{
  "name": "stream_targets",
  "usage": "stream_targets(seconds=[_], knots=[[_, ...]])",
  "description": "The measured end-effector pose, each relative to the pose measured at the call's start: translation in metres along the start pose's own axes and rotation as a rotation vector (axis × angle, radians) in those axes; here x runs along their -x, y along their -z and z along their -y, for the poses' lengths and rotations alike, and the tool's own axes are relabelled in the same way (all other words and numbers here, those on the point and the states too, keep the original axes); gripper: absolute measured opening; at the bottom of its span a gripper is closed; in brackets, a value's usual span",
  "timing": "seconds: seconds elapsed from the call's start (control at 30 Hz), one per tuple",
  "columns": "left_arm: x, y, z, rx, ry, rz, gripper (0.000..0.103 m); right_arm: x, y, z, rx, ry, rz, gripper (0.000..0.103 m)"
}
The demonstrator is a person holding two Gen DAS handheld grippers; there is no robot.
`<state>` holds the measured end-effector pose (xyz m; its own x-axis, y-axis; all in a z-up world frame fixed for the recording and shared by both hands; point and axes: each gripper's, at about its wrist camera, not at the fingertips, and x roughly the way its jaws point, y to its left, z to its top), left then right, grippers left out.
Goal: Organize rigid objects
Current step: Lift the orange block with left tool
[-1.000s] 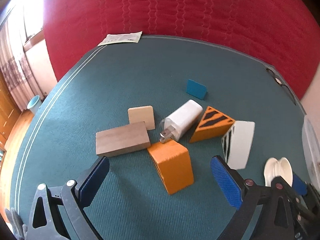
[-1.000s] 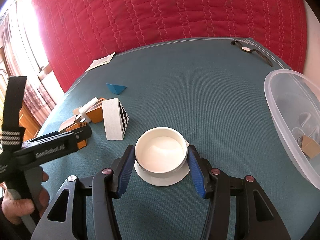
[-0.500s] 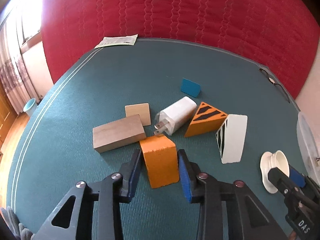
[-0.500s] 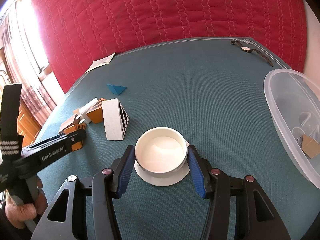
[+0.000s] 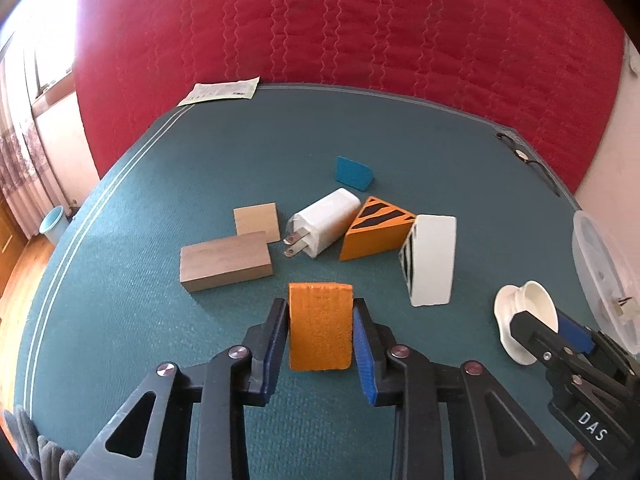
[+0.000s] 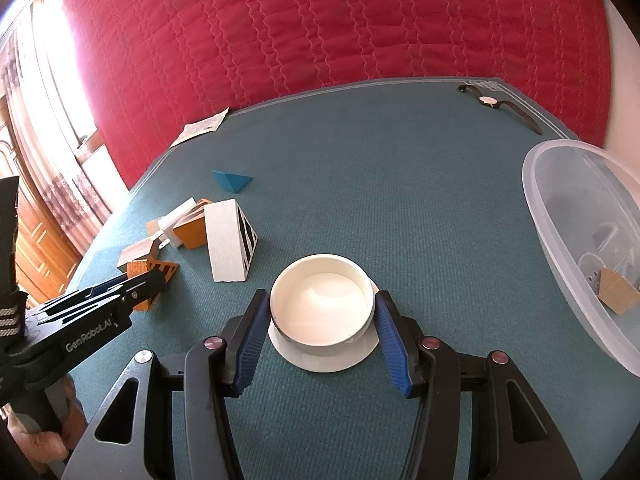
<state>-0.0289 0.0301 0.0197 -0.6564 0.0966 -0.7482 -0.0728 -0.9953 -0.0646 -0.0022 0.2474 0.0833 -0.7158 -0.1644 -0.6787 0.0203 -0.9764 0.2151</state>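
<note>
- Rigid objects lie in a loose cluster on a teal carpet-textured table [image 5: 132, 312] edged with pale double lines.
- Left gripper [image 5: 320, 344]: its blue-padded fingers [image 5: 276, 344] are closed tight on a textured orange rectangular block [image 5: 320, 326], both pads pressing its sides.
- Right gripper [image 6: 320, 336]: its fingers [image 6: 250, 346] bracket a round white bowl-shaped dish [image 6: 322, 306] on its wider white base; the pads sit against the rim, part-way closed.
- Just beyond the orange block lie a brown wooden rectangular block [image 5: 226, 260], a pale square wooden tile [image 5: 257, 222], a white plug-in charger [image 5: 324, 224], an orange wedge with black stripes [image 5: 376, 232] and a white wedge with striped side [image 5: 432, 264].
- A small blue wedge [image 5: 354, 173] sits apart, farther back.
- A clear plastic bin [image 6: 576, 240] stands at the table's right side, holding a tan piece and other items.
- A wristwatch [image 6: 490, 101] and a printed paper leaflet [image 5: 220, 90] lie at the far edge.
- A red quilted cover [image 5: 360, 28] rises behind the table; curtains and a bright window stand at left above a wooden floor.
</note>
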Motion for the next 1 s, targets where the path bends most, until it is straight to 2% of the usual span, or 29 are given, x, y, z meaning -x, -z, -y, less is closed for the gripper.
stream_targets(seconds=[1.0], knots=[[0.023, 0.007, 0.029, -0.053, 0.043, 0.033, 0.031, 0.026, 0.001, 0.019, -0.027, 0.014, 0.064, 0.054]])
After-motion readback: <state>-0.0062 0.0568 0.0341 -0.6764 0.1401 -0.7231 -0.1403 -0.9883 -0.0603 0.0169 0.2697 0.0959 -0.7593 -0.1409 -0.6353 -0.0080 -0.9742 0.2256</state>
